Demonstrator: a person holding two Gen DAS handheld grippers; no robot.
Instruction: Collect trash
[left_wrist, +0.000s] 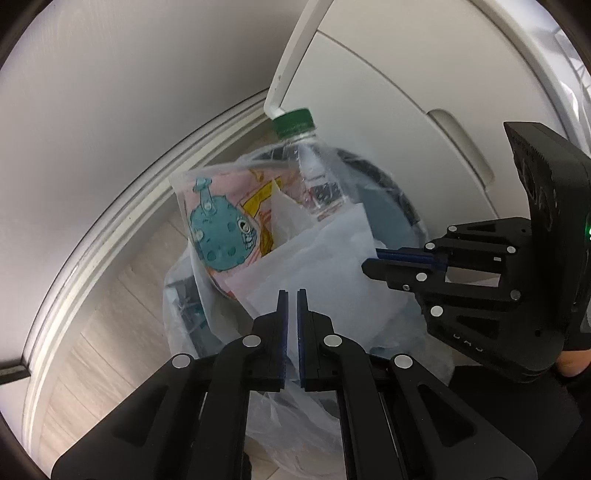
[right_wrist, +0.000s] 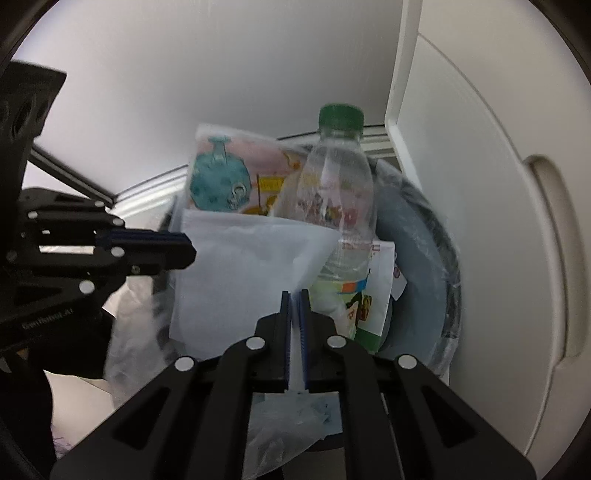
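Thin bag film (left_wrist: 291, 373) is pinched between the nearly closed left gripper (left_wrist: 291, 295), likewise by the right gripper (right_wrist: 294, 295), slightly parted. Held so at 2 points, the bag mouth is kept up around the green-capped bottle (right_wrist: 338, 192).

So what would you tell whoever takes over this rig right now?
Left gripper: shut, apparently pinching the film of the clear trash bag.
Right gripper: jaws nearly closed on a strip of the same bag.
In the bag: green-capped bottle, cartoon-print wrapper, white paper. The grey bin is just behind, beside the white cabinet door.
Done: trash is bagged, and both grippers hold the bag.
Left: closing or carrying off the bag, probably. I cannot tell whether it rests in the bin.
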